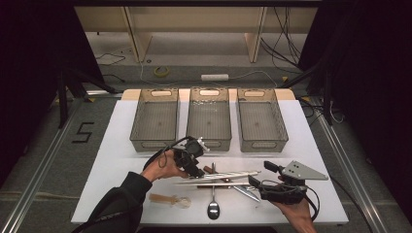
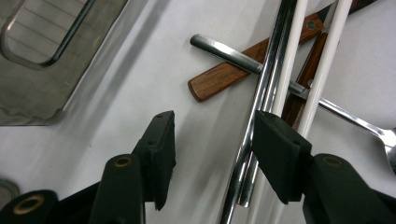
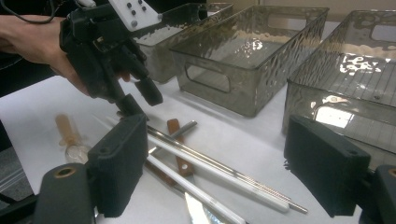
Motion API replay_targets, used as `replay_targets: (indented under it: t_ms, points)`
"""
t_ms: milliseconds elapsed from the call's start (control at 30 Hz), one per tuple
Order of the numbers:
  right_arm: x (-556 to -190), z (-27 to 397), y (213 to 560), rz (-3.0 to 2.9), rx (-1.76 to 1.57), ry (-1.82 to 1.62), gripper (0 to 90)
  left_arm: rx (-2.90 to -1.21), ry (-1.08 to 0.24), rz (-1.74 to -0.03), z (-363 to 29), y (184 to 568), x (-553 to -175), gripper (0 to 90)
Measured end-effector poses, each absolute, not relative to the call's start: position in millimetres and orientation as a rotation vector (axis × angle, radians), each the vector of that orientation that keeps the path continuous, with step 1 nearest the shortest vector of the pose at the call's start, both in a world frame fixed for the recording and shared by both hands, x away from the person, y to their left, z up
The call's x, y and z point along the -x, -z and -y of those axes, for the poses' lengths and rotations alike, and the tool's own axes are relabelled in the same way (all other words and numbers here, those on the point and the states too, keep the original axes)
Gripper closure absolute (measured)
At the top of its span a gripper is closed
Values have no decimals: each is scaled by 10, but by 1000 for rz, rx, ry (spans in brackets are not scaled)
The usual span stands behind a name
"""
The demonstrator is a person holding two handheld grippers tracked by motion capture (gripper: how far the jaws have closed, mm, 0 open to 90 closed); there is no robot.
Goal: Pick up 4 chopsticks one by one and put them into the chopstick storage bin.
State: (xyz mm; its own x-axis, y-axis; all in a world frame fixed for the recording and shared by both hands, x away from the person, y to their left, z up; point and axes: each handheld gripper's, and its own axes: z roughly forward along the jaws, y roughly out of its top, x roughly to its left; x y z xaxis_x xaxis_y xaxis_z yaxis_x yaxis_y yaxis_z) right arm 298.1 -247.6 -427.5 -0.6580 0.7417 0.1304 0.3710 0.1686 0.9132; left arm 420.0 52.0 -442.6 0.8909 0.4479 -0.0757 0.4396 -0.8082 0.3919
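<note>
A pile of cutlery lies at the table's front middle: a pair of steel chopsticks (image 1: 228, 175) (image 2: 261, 88), white chopsticks (image 2: 327, 56) (image 3: 210, 165), brown wooden-handled knives (image 2: 224, 74) and a steel spoon (image 1: 213, 204). My left gripper (image 1: 198, 169) (image 2: 217, 158) (image 3: 141, 100) points down at the pile's left end. Its jaws are partly apart; the steel chopsticks run between them, close beside the right pad, and the left pad stands clear over bare table. My right gripper (image 1: 262, 174) (image 3: 224, 168) hovers low at the pile's right end, jaws wide apart and holding nothing.
Three smoky clear bins (image 1: 150, 144) (image 1: 214, 144) (image 1: 265, 144) stand in a row behind the cutlery, with nothing in them. A clear spoon with a tan handle (image 1: 170, 200) (image 3: 70, 135) lies near the front edge. The table is white.
</note>
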Motion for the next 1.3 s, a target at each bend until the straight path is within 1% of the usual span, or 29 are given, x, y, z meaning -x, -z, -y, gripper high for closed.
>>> replay_targets:
  t_ms: [333, 467, 733, 1100, 1200, 1233, 1300]
  points:
    - [-2980, 2474, 4274, -2108, -1059, -1488, 229, -2655, -34, -637, -488, 4439, -4201, 500]
    - [-2982, 2473, 4274, -2109, -1060, -1488, 230, -2660, -56, -629, -474, 4453, -4201, 504]
    - [-2984, 2470, 4274, -2111, -1063, -1484, 231, -2678, -27, -621, -446, 4503, -4203, 518]
    - [-2985, 2468, 4273, -2112, -1064, -1488, 233, -2711, -7, -585, -403, 4559, -4193, 600]
    - [-2986, 2468, 4273, -2116, -1062, -1486, 234, -2730, -7, -564, -377, 4575, -4190, 630]
    - [-2986, 2467, 4273, -2115, -1064, -1487, 234, -2733, -5, -554, -369, 4578, -4191, 656]
    - [-2986, 2467, 4273, -2115, -1064, -1488, 234, -2737, -1, -543, -357, 4578, -4190, 669]
